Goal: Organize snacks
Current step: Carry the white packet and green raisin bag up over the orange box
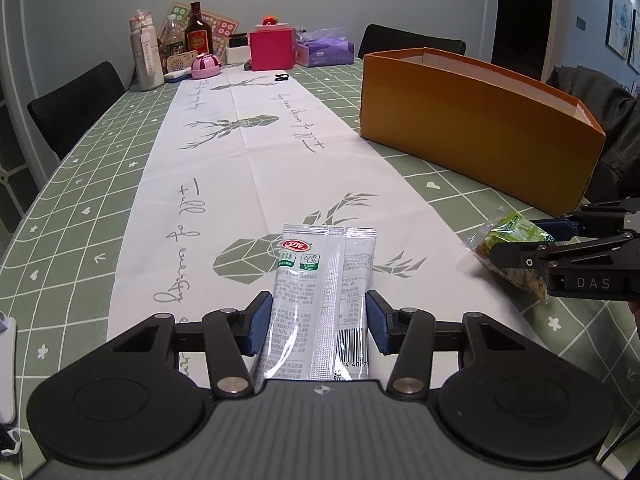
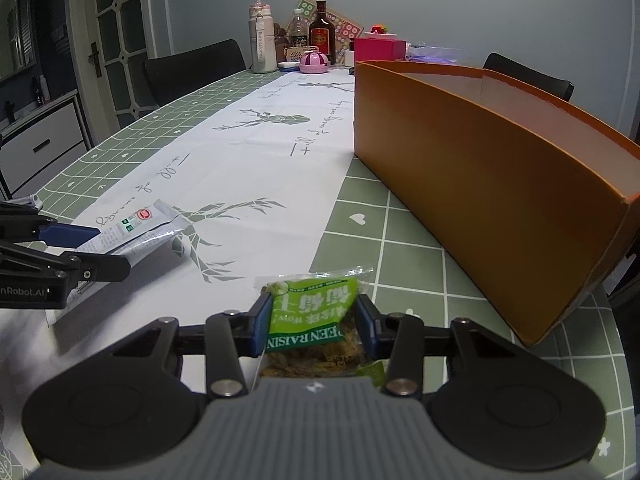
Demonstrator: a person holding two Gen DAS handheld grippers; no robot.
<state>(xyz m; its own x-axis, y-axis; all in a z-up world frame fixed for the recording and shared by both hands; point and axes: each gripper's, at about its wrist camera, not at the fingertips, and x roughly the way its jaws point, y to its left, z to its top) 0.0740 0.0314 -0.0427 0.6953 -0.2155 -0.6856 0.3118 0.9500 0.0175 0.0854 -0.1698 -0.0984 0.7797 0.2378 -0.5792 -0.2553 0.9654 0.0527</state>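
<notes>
A white and silver snack packet point(image 1: 324, 264) lies flat on the white table runner, and my left gripper point(image 1: 319, 314) is shut on it, its blue pads pressed against both long edges. A green raisin packet point(image 2: 316, 300) rests on the green checked cloth, where my right gripper point(image 2: 315, 314) is shut on it and pinches its sides. Each gripper shows in the other's view: the right gripper point(image 1: 520, 240) on the raisin packet point(image 1: 508, 232), the left gripper point(image 2: 108, 250) on the silver packet point(image 2: 148, 220). An open orange box point(image 2: 480, 168) stands just beyond, to the right.
The orange box point(image 1: 480, 128) sits along the table's right side. At the far end stand a dark bottle point(image 1: 199, 34), a white flask point(image 1: 146, 56), a pink box point(image 1: 272, 48) and a tissue pack point(image 1: 326, 50). Black chairs point(image 1: 76, 104) ring the table.
</notes>
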